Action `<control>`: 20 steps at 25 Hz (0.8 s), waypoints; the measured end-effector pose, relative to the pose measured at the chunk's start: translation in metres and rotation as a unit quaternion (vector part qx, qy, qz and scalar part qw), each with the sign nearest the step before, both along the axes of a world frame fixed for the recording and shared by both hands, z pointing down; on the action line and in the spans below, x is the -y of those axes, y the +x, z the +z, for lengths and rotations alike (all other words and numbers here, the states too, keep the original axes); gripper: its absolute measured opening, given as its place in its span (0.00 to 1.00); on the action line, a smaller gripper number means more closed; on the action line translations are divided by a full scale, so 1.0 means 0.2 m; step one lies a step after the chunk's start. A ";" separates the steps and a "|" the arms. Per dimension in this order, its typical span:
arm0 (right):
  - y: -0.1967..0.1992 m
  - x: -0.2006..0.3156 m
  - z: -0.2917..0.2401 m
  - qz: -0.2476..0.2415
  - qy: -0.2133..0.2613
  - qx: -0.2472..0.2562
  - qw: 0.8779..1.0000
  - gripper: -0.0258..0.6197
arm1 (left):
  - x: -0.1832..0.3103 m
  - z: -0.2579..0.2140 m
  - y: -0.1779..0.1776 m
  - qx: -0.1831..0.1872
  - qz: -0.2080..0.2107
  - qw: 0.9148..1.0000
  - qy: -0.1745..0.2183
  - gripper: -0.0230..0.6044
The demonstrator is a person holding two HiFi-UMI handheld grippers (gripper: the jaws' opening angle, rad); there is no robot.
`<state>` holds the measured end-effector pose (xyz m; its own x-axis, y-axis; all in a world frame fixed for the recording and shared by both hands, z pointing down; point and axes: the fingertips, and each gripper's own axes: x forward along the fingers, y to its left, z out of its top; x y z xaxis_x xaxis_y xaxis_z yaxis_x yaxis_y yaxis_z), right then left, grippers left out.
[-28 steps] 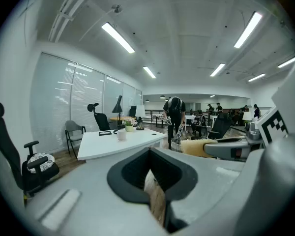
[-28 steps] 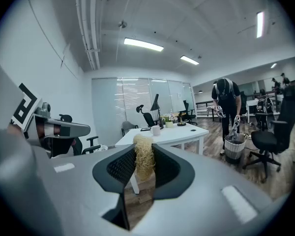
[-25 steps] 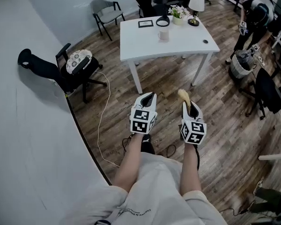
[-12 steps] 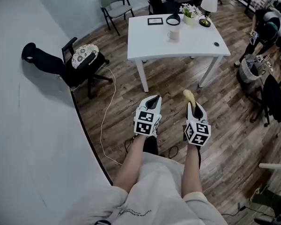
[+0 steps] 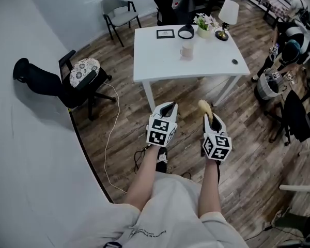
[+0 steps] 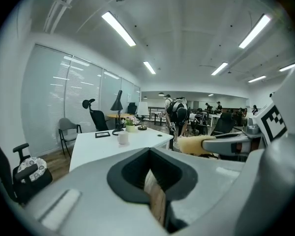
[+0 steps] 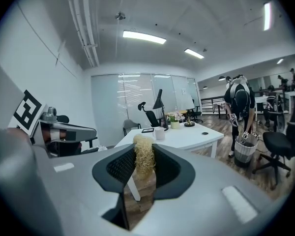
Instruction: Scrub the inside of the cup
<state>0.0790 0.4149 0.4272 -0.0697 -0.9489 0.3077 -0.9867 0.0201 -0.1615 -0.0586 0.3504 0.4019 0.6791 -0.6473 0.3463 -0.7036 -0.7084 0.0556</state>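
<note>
Open office, wood floor (image 5: 129,118), curved white wall (image 5: 31,154) down the left. One white table (image 5: 160,66) ahead of the person, two front legs visible. On it: one cup (image 5: 186,49) about mid-table, upright, standing alone. Along the far edge are one picture frame (image 5: 165,33), one black ring-shaped base (image 5: 186,32), one potted plant (image 5: 203,25) and one lamp (image 5: 227,14) at the far right corner. One small dark object (image 5: 234,62) sits near the right edge; can't tell what it is. Two grippers, both held over the floor short of the table's near edge, well apart from the cup. Left gripper (image 5: 167,105): jaws pressed together, nothing between them. Right gripper (image 5: 211,117): jaws clamped on one yellowish fibrous scrubber (image 5: 204,107), its tip sticking out past the jaws. Bare floor runs between the grippers and the near edge. One white cable (image 5: 113,138) trails along the foot of the wall at left. One black office chair with a patterned cushion (image 5: 85,71) stands off the table's left near corner, and one grey chair (image 5: 119,12) is beyond the far left corner. Right of the table: one person (image 5: 289,40) bent over one bin (image 5: 268,84), with another dark chair (image 5: 294,107) nearer. That side is tighter than the left.
</note>
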 end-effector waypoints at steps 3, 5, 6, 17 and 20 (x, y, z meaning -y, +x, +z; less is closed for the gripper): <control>0.01 0.15 -0.01 0.004 0.000 -0.001 1.000 0.22 | 0.17 -0.01 0.01 -0.002 0.007 1.000 -0.001 0.04; 0.01 0.24 -0.01 0.006 0.000 -0.002 1.000 0.22 | 0.30 -0.02 0.02 -0.005 0.012 1.000 0.000 0.04; 0.01 0.29 -0.01 0.008 0.001 0.000 1.000 0.22 | 0.35 -0.02 0.03 -0.005 0.016 1.000 0.001 0.04; 0.02 0.59 0.03 0.050 -0.011 0.003 0.999 0.22 | 0.67 0.11 0.03 -0.004 0.065 0.998 -0.024 0.04; 0.04 0.61 0.07 0.059 -0.024 0.011 0.998 0.22 | 0.70 0.16 0.00 0.001 0.069 0.997 -0.029 0.04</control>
